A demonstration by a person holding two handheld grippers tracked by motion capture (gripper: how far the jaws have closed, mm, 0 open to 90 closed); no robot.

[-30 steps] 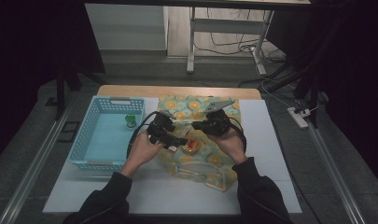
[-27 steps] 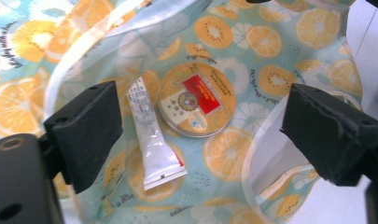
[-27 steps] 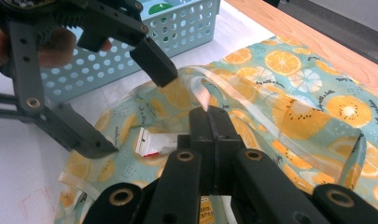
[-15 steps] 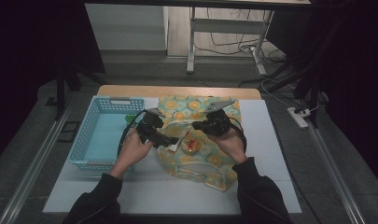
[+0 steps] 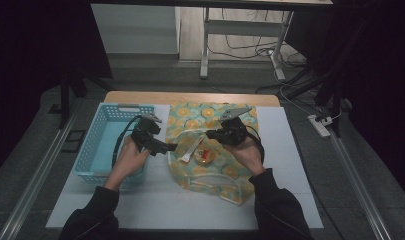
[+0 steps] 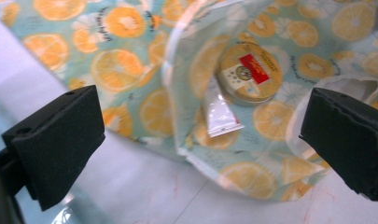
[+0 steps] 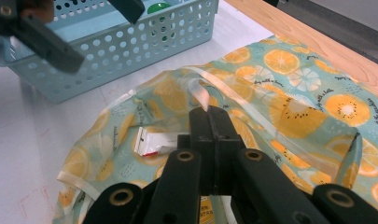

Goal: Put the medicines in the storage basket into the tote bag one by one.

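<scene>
The bag (image 5: 210,150) lies just right of the basket (image 5: 102,150), with a tube (image 6: 219,116) and tin (image 6: 248,73) inside it. The right gripper (image 7: 208,114) pinches the bag's rim. The left gripper (image 5: 167,148), jaws just spread and empty, hovers at the bag's left edge.

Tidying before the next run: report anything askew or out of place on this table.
Nothing is spilled or broken. The orange-print bag lies rumpled and skewed on the mat, its mouth held up by the shut right tongs. A white tube and a round tin lie loose inside. The left tongs are open.
</scene>
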